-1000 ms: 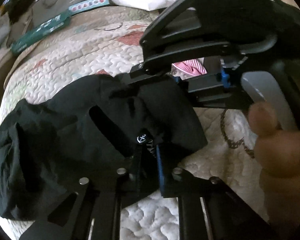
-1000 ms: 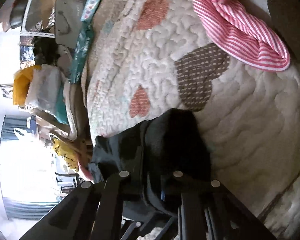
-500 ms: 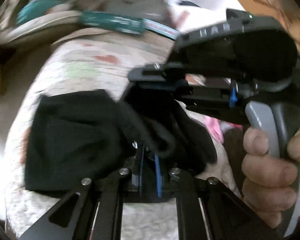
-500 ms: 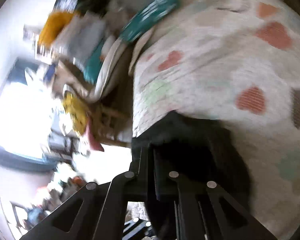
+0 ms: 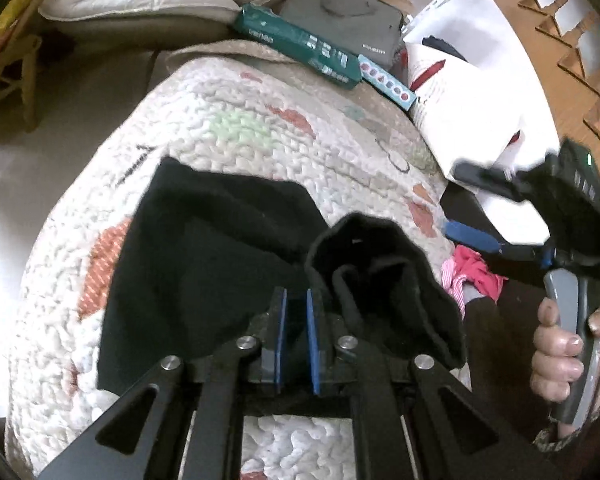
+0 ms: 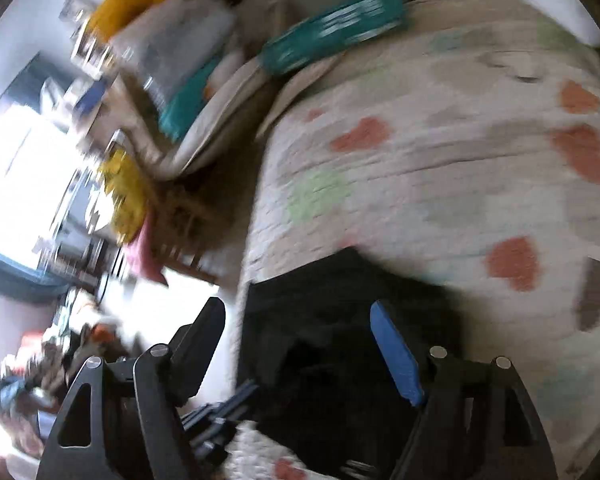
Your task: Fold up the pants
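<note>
A: What fills the left wrist view?

B: A bed under a white quilt [image 5: 236,128] with coloured patches, running from lower left to upper right. On it, across the middle of the frame, lie the black pants [image 5: 204,256], folded into a flat dark slab, with one bunched end [image 5: 384,280] heaped right of centre.

A: How is the left gripper [image 5: 296,336] posed?

B: It reaches in from the bottom edge, pointing up the frame over the pants. Its blue-padded fingers [image 5: 311,344] stand nearly together with only a narrow gap; dark cloth lies right at them, but whether they pinch any I cannot tell. The bunched end sits just beside the right-hand finger and touches it.

A: And the other one?

B: At the right edge of that view a hand [image 5: 556,352] wraps a grey handle, the right gripper [image 5: 476,208] aiming toward the left of the frame, raised off the quilt and well apart from the pants. In the blurred right wrist view its fingers [image 6: 396,352] are spread wide around nothing, and the pants [image 6: 340,320] lie flat below, in the lower middle between them.

A: Smaller things?

B: A teal box [image 5: 300,46] at the top, a white bag [image 5: 468,96] in the upper right, and a pink striped cloth [image 5: 472,276] low at the right.
</note>
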The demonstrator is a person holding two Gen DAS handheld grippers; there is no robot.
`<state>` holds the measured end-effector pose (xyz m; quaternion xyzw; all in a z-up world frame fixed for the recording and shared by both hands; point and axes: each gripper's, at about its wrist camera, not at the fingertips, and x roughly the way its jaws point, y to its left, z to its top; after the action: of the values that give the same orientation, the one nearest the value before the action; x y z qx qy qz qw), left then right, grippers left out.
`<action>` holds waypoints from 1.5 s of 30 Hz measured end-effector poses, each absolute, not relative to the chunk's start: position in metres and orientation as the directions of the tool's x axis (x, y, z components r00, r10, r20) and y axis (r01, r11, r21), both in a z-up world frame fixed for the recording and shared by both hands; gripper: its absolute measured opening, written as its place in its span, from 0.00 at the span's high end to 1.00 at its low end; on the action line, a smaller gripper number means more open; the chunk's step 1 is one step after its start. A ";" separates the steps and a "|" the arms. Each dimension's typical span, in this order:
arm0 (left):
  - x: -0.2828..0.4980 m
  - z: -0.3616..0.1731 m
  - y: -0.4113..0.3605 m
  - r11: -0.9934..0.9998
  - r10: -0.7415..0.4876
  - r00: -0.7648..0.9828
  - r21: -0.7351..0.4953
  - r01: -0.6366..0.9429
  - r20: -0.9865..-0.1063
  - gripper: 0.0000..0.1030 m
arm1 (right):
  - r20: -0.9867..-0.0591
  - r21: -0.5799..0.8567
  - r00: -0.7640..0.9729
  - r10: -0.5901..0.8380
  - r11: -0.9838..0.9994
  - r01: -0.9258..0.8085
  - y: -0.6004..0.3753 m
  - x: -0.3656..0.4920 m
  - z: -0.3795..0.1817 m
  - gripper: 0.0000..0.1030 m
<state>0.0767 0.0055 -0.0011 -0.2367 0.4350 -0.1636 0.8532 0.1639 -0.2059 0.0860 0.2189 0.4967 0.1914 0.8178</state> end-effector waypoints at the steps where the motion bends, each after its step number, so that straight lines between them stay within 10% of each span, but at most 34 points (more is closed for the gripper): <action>1: 0.077 -0.004 0.003 0.832 -0.491 0.558 -0.550 0.073 -0.669 0.92 | -0.735 0.542 0.447 0.511 0.838 -0.066 -0.221 0.161 0.085 0.22; 14: 0.084 -0.003 -0.027 0.694 -0.672 0.504 -0.698 0.174 -0.543 0.56 | -0.752 0.509 0.415 0.512 0.851 -0.130 -0.233 0.129 0.030 0.22; 15: 0.085 -0.003 -0.035 0.699 -0.676 0.493 -0.689 0.191 -0.548 0.56 | -0.791 0.442 0.414 0.450 0.889 -0.121 -0.226 0.132 0.024 0.35; 16: 0.086 -0.004 -0.044 0.705 -0.679 0.481 -0.676 0.215 -0.555 0.56 | -0.811 0.425 0.401 0.427 0.900 -0.099 -0.225 0.136 0.018 0.77; 21: 0.090 -0.010 -0.058 0.695 -0.695 0.461 -0.681 0.232 -0.552 0.56 | -0.794 0.529 0.361 0.490 0.849 0.012 -0.239 0.139 0.006 0.85; 32: 0.093 0.029 0.011 0.628 -0.691 0.579 -0.756 0.184 -0.433 0.56 | -0.706 0.650 0.383 0.595 0.759 0.020 -0.201 0.146 0.055 0.85; 38: 0.098 -0.007 0.100 0.648 -0.494 0.654 -0.744 -0.163 -0.573 0.53 | -0.734 0.618 0.321 0.599 0.785 -0.051 -0.122 0.171 0.056 0.83; 41: 0.093 -0.028 0.139 0.614 -0.371 0.656 -0.704 -0.358 -0.658 0.53 | -0.774 0.581 0.285 0.565 0.813 -0.035 -0.083 0.182 0.028 0.76; 45: 0.076 -0.023 0.173 0.542 -0.290 0.697 -0.713 -0.445 -0.656 0.53 | -0.752 0.629 0.266 0.602 0.778 0.017 -0.065 0.187 0.002 0.33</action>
<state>0.0763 0.1732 -0.0230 -0.4762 0.3858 0.0493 0.7886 0.1869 -0.0649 0.0024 0.2702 0.5733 0.1955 0.7484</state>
